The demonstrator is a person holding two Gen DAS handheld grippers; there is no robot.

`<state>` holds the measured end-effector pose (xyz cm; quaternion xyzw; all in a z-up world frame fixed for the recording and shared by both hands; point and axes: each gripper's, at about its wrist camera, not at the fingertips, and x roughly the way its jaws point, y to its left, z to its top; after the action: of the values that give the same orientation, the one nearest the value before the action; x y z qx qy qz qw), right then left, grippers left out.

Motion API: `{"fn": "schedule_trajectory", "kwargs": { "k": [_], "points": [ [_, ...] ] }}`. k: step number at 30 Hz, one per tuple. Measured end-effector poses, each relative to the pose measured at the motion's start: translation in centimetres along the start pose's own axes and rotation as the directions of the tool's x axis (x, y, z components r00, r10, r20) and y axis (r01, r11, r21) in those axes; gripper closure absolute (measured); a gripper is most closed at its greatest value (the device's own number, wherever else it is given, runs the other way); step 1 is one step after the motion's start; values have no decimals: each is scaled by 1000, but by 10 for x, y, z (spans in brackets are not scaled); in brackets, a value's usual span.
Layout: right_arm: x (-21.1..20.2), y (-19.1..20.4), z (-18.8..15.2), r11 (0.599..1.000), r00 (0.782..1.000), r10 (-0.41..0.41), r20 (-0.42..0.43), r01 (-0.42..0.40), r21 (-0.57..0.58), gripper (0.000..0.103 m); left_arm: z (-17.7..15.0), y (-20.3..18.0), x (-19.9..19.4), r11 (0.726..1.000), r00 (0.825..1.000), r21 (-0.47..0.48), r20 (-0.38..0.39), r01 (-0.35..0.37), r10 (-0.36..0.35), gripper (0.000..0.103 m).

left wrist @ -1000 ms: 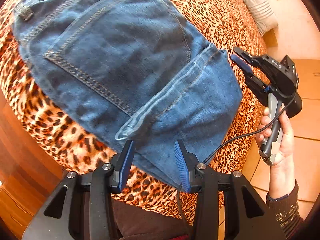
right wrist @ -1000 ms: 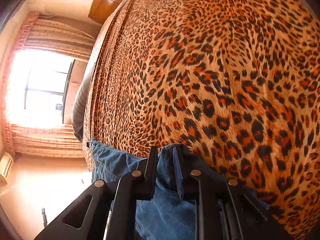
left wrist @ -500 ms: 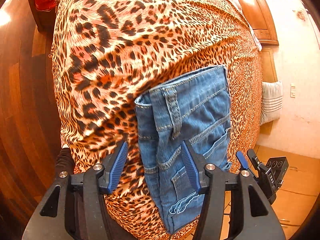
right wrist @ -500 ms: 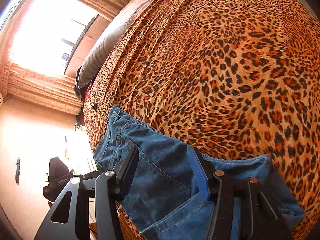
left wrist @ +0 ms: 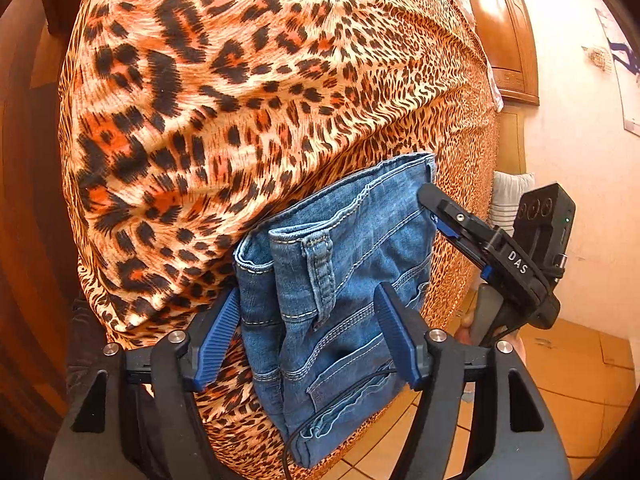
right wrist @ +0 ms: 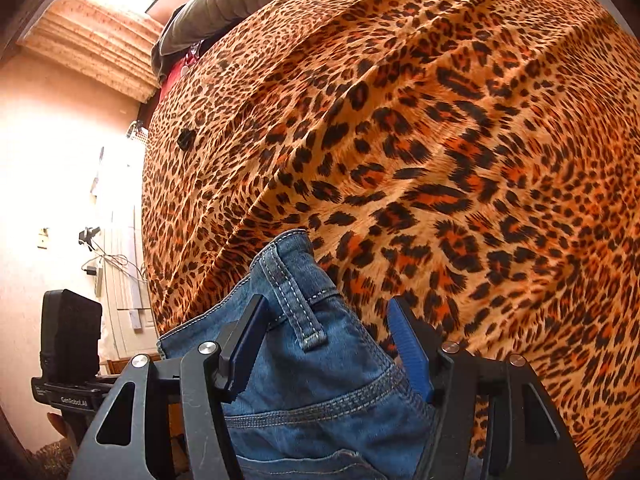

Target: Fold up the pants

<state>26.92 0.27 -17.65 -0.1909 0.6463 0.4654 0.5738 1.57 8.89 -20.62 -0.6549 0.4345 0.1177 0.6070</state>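
Note:
Folded blue jeans (left wrist: pixel 340 280) lie as a small bundle on the leopard-print bedspread (left wrist: pixel 240 100), close to the bed's edge. My left gripper (left wrist: pixel 308 336) hovers over the waistband end; its jaws are opening, with the denim below and between the blue pads, which do not press it. My right gripper (left wrist: pixel 436 212) reaches in at the bundle's right side. In the right wrist view, the right gripper (right wrist: pixel 326 344) straddles a belt loop of the jeans (right wrist: pixel 320 384). Its jaws are also opening, and the pads are clear of the cloth.
The bedspread (right wrist: pixel 440 140) covers the whole bed. A grey pillow (right wrist: pixel 224 8) lies at its far end, and a wooden headboard (left wrist: pixel 504 40) and a striped cushion (left wrist: pixel 508 200) stand beside the bed. Tiled floor (left wrist: pixel 580 380) lies past the edge near the jeans.
The right gripper, shut on denim a second ago, has let go and widened. The left jaws have widened too. Both views have swung round, and the jeans now lie as a smaller folded bundle.

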Motion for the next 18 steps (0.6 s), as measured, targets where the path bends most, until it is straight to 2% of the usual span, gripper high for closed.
{"fn": "schedule_trajectory", "kwargs": {
  "k": [2,3,4,5,8,13,16,18],
  "points": [
    [14,11,9,997,999,-23,-45,19,-79,40,1,1,-1,1000,1000,-1,6,11,-11,35],
    [16,18,11,990,998,-48,-45,42,-131,47,1,1,-2,1000,1000,4,21,4,-4,48],
    [17,23,12,985,998,-43,-47,35,-168,72,1,0,-1,1000,999,13,31,-23,23,80],
    [18,28,13,982,996,-61,-60,49,-184,73,1,2,1,999,999,23,22,-36,35,83],
    [10,37,13,973,996,-72,-46,60,-224,81,-2,1,-4,999,999,16,46,-29,29,87],
    [-44,35,-9,981,996,50,69,-36,-191,85,-25,-36,-28,986,994,152,98,-67,53,89],
    [-88,25,-32,983,979,127,161,-103,-151,86,-52,-73,-45,952,988,287,140,-109,71,89],
    [-119,16,-53,981,958,173,229,-146,-127,86,-77,-100,-54,910,982,390,169,-142,81,89]
  ]
}}
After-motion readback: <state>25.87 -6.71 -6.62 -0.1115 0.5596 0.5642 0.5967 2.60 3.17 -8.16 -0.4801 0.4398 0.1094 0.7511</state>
